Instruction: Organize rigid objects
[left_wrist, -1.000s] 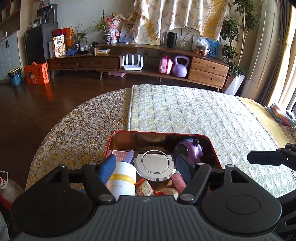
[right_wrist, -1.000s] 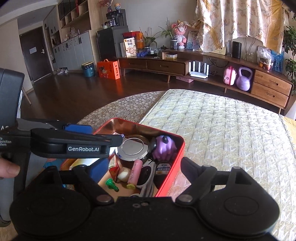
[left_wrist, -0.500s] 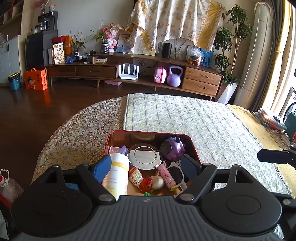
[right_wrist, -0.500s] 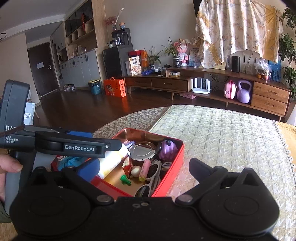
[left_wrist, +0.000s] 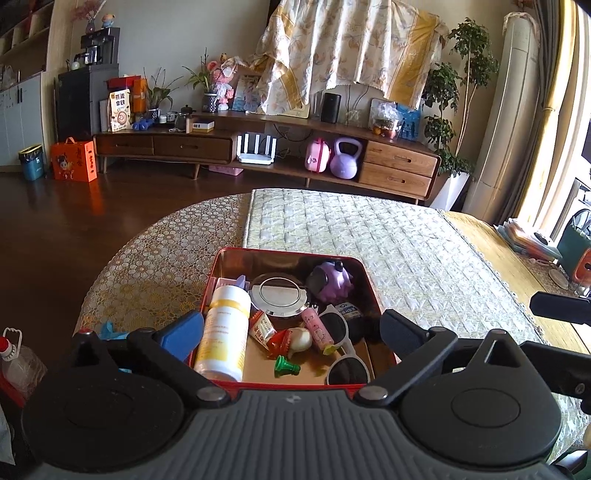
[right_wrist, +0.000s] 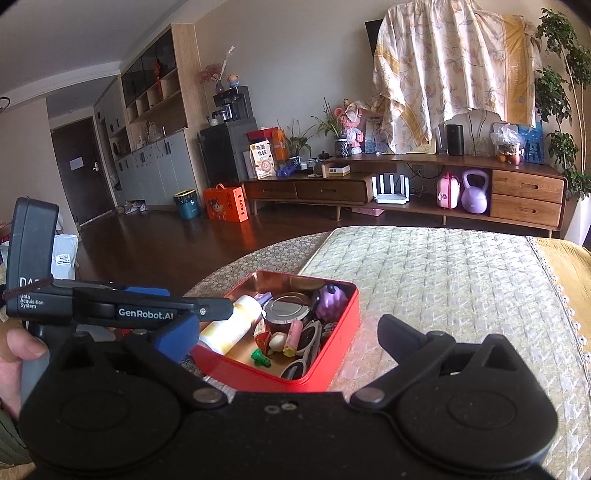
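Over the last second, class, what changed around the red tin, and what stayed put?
Both grippers drew back from the red tin. The left gripper and right gripper have just been opening and now stand wide, gripping nothing. The white bottle, round metal lid, purple toy and sunglasses lie unmoved inside.

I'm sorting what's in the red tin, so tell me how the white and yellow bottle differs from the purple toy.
The white and yellow bottle is long and cylindrical; the purple toy is short, rounded and lumpy. The bottle lies on its side along the left wall of the red tin, and the toy sits in the far right corner. The bottle is clearly the larger of the two. Both rest inside the tin, and no gripper touches either.
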